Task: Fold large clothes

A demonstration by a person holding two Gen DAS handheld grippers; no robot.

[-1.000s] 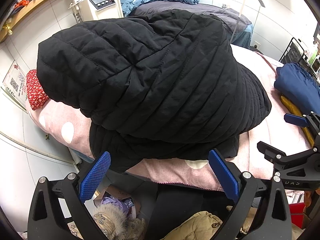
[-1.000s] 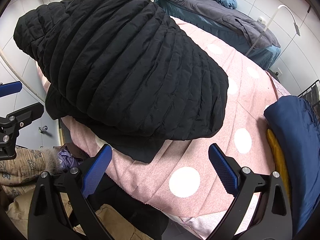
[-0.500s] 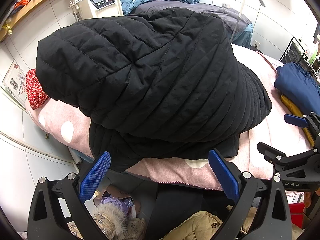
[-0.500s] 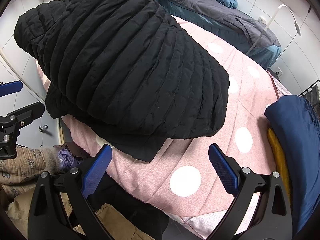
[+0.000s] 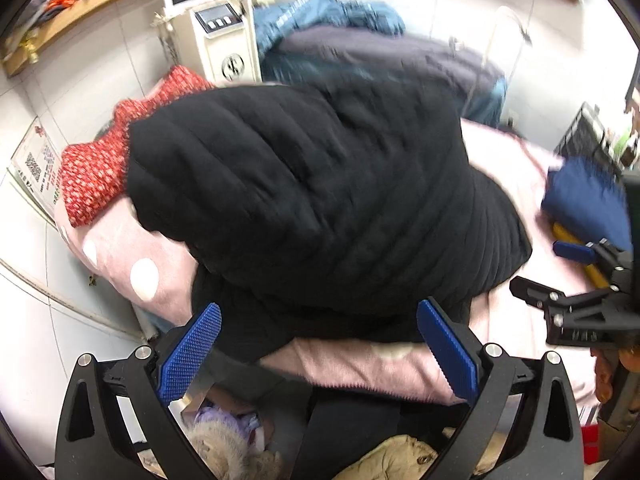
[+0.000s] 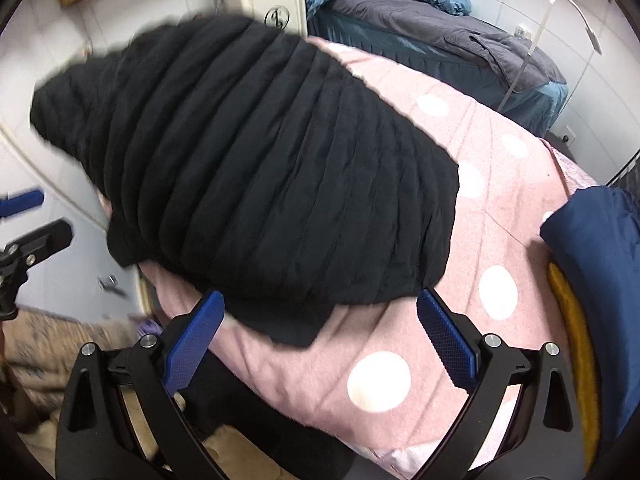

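The black quilted coat (image 5: 320, 208) lies folded in a thick bundle mid-frame on the pink dotted bed (image 6: 400, 320). Both views have pulled back and blur since a second ago — the left gripper (image 5: 318, 354) and right gripper (image 6: 320, 344) gape wide, empty, so the fold looks finished.

A pink bed cover with white dots (image 6: 500, 208) lies over the bed. A red patterned cloth (image 5: 94, 172) rests at its far left corner. A folded navy garment (image 6: 596, 248) sits on the right edge, with a yellow one (image 6: 572, 320) under it. Behind stand a white machine with a screen (image 5: 212, 28) and a second bed with grey and blue bedding (image 6: 432, 28).
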